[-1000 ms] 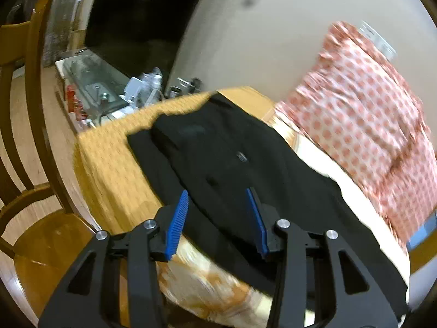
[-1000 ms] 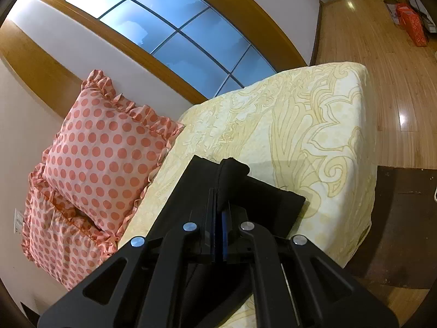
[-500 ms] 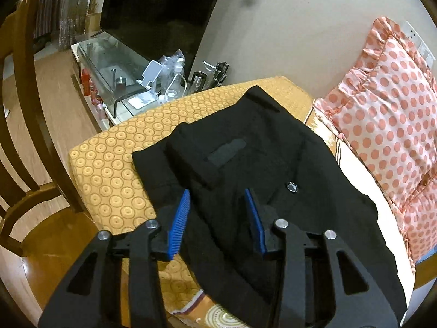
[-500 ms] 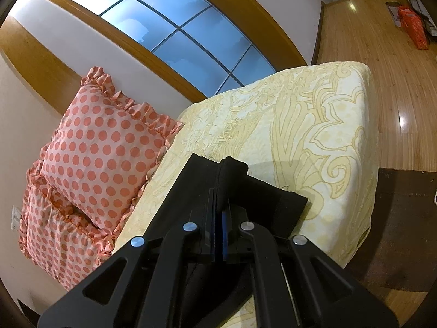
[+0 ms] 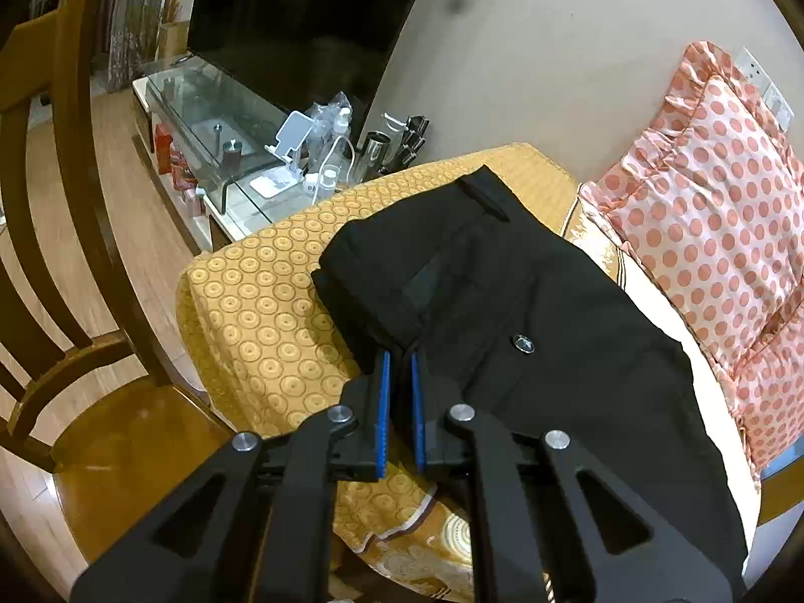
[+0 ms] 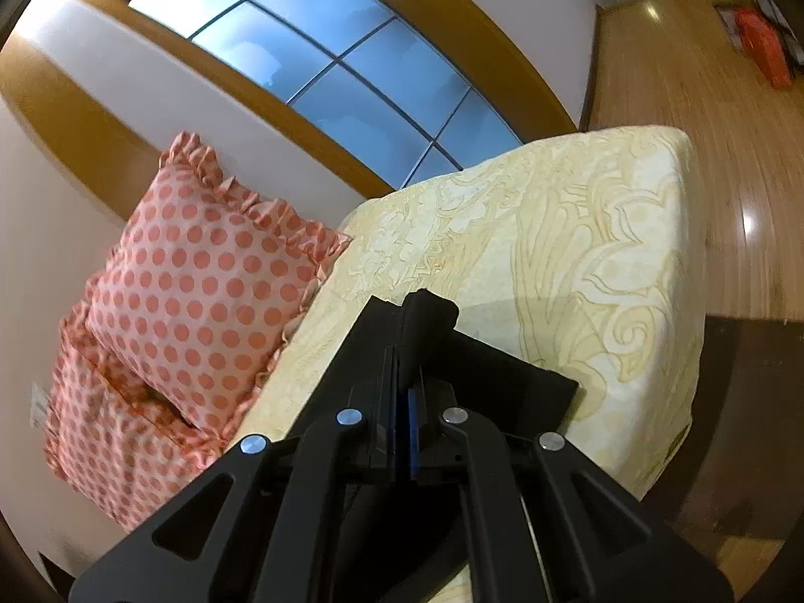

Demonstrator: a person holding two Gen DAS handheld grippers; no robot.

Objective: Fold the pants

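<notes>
Black pants lie along the bed, waistband end with a silver button on the orange circle-patterned cover. My left gripper is shut on the near edge of the waist end, black cloth pinched between its blue pads. In the right wrist view the leg end of the pants rests on the pale yellow bedspread. My right gripper is shut on a raised fold of that leg end.
A pink polka-dot pillow leans on the wall behind the pants; it also shows in the right wrist view. A wooden chair stands left of the bed. A glass stand with bottles and cups sits beyond. Wooden floor lies past the bed's end.
My left gripper moved in over the waist end and closed from wide open onto the cloth. The right gripper stayed shut on the leg end and shifted slightly.
</notes>
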